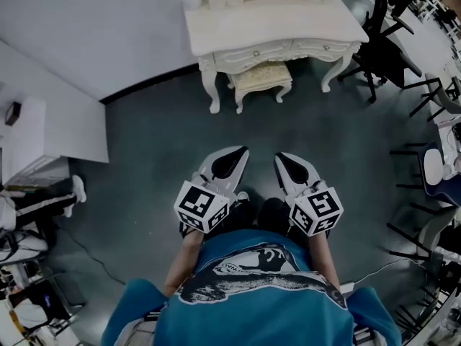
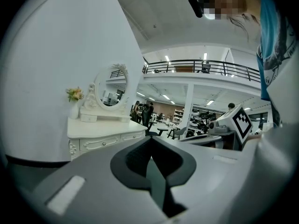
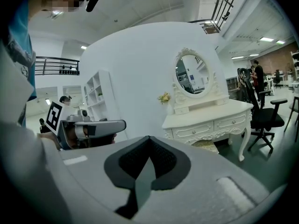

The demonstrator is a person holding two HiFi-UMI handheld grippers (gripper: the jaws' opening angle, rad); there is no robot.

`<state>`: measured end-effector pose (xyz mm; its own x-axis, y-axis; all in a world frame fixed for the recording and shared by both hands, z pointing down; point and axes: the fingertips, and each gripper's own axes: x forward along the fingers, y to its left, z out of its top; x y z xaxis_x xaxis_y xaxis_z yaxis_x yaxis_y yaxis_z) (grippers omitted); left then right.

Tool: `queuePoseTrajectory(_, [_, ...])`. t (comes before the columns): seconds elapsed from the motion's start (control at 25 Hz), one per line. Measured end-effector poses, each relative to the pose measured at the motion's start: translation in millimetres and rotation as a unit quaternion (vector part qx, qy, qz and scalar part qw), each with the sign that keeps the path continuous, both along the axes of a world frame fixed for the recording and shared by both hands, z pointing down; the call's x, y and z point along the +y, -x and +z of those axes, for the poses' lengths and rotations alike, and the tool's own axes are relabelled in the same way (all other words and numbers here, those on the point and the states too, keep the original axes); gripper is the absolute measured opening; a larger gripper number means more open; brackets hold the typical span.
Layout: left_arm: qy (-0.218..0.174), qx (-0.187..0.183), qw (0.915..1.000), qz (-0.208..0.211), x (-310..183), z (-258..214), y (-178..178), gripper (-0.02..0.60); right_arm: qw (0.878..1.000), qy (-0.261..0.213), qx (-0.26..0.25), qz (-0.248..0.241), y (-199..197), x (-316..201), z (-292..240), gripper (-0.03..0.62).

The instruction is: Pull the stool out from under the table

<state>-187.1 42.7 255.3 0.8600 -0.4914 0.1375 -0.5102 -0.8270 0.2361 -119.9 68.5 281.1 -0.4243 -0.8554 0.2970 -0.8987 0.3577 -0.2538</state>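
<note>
I hold both grippers low in front of me, side by side, above the dark floor (image 1: pixel 144 150). The left gripper (image 1: pixel 242 150) has its jaws pressed together into one tip. In its own view the two dark pads meet in one line and nothing is between them. The right gripper (image 1: pixel 279 156) is the same: jaws together and empty. Both point toward the table (image 1: pixel 274 27) and both are well apart from it.

The stool (image 1: pixel 261 79) stands under the table, between the front legs, nearer to the legs on the left of the head view. The table top covers the back part of its seat. The front part and two legs come out a little toward me. In the right gripper view I see only a part of the seat below the table front.

On the table stands an oval mirror (image 3: pixel 194 76), and beside it a small vase with flowers (image 3: pixel 163 97), at the end near the white wall (image 1: pixel 94 34). A black office chair (image 3: pixel 261 118) stands near the other end of the table. Neither gripper touches anything.
</note>
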Motion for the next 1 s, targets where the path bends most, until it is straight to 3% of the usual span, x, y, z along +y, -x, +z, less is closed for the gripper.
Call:
queuePoseTrajectory(0.44, [0.008,-0.026,0.9996,0.007,-28,15,-28,0.012,1.000,0.025,-0.012,-0.003,-19,-25,21,0.002])
queuePoseTrajectory(0.68, [0.016,-0.043,0.9989,-0.007,-73,23,-62,0.012,0.999,0.026,-0.036,-0.003,-64,-78,28,0.002])
queuePoseTrajectory(1.0, [0.041,-0.066,0.9966,-0.026,-155,38,-132,0.012,0.999,0.032,-0.025,-0.024,-153,-172,33,0.002])
